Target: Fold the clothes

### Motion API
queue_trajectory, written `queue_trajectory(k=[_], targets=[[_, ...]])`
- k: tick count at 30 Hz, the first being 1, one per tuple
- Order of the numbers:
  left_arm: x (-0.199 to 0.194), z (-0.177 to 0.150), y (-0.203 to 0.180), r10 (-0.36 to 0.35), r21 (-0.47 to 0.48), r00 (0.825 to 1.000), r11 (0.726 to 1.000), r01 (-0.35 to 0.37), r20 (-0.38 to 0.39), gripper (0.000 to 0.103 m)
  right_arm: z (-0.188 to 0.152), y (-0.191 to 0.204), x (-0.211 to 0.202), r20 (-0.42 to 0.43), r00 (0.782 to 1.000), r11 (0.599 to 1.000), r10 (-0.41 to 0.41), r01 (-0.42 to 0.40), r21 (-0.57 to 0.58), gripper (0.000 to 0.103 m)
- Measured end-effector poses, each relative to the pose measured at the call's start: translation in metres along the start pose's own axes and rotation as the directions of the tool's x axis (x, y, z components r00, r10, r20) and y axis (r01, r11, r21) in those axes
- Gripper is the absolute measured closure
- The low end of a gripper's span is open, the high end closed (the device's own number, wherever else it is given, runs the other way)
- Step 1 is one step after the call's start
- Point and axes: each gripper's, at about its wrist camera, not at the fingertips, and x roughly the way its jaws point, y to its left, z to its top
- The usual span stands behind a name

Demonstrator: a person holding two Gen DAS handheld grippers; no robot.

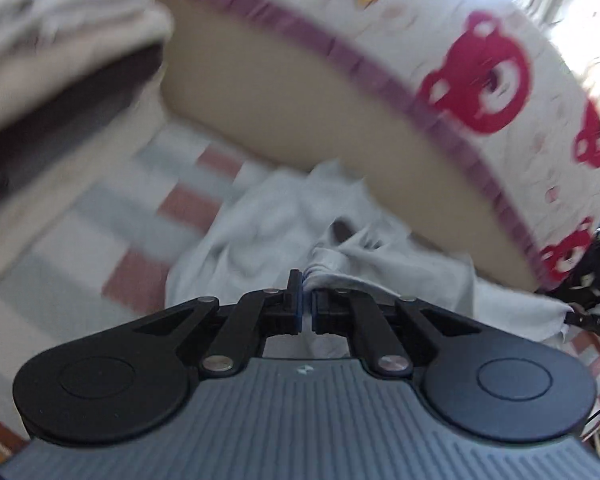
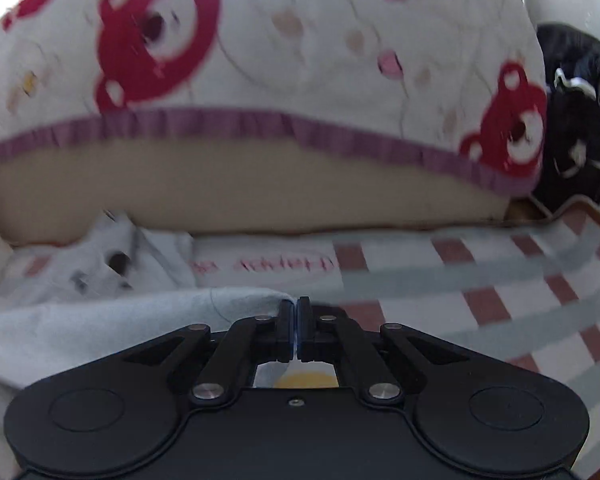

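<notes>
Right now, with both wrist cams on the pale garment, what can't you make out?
- Left wrist view: how much of the pale grey garment the left gripper pinches; its pads cover the fold, and motion blur smears the rest.
- Right wrist view: whether the right gripper really holds cloth; the garment edge disappears behind its shut fingers.
- Right wrist view: pink lettering on the checked sheet is blurred, unreadable.
- Both views: the garment's full outline, cut off by the gripper bodies.
</notes>
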Motion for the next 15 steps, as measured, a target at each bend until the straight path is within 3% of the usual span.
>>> queue_trajectory(k=[4,11,13,15], targets=[[0.018,-0.011,0.004,0.102,0.021,0.995,0.995,-0.102,-0.023,0.099,-0.014,-0.009,0.045,-0.101,0.994,0.999,0.037,-0.039,-0.016,0.102],[0.029,-0.017,0.019,0.111,-0.022,0.992,0.993,-0.113,-0.063,0.099,-0.021,-0.031,0.082,-0.192,0.980,0.999,0.043,-0.037,0.030,0.088],[0.035,-0.019,0.025,0.142,-0.038,0.985,0.989,-0.146,-0.101,0.099,-0.024,-0.033,0.076,-0.180,0.980,0.996,0.085,-0.079,0.040,0.086],[0.044,-0.023,0.031,0.198,-0.035,0.968,0.978,-0.205,-0.155,0.098,-0.028,-0.038,0.068,-0.161,0.971,0.983,0.177,-0.166,0.075,0.083]])
